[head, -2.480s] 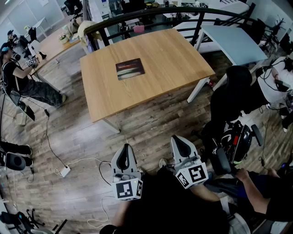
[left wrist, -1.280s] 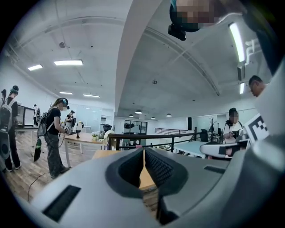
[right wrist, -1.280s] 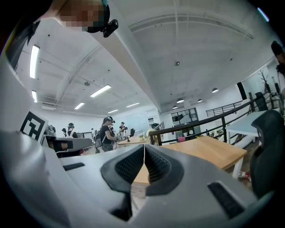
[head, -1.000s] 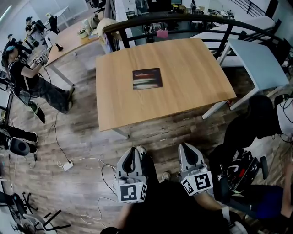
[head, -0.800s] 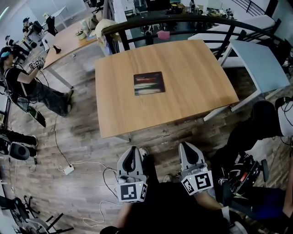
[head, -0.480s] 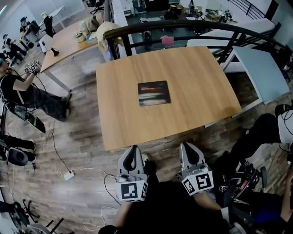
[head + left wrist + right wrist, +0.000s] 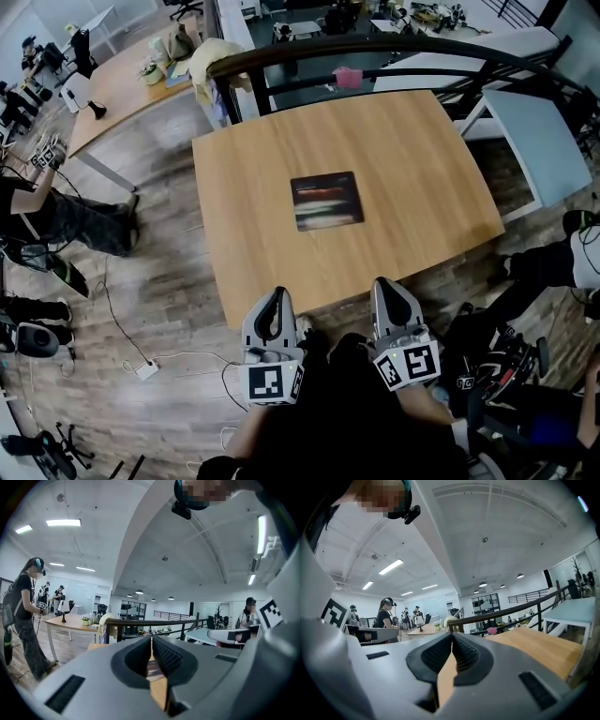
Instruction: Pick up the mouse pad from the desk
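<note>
A dark mouse pad [image 7: 326,200] with reddish streaks lies flat near the middle of the wooden desk [image 7: 244,187]. My left gripper [image 7: 274,303] and right gripper [image 7: 387,289] hover side by side at the desk's near edge, well short of the pad. Both are shut with nothing between their jaws. In the left gripper view the shut left gripper [image 7: 151,639] points over the desk, and a sliver of the pad [image 7: 152,667] shows below its tips. In the right gripper view the right gripper [image 7: 452,638] is shut, with the desk top [image 7: 534,648] stretching ahead.
A dark railing [image 7: 375,52] curves behind the desk. A white table [image 7: 530,131] stands at the right, another wooden desk [image 7: 122,80] at the far left. A person [image 7: 47,202] stands at left, others sit at lower right. Cables and a power strip [image 7: 145,370] lie on the floor.
The desk and mouse pad have come closer in the head view as I walked toward them. Both grippers now reach the desk's near edge, still shut.
</note>
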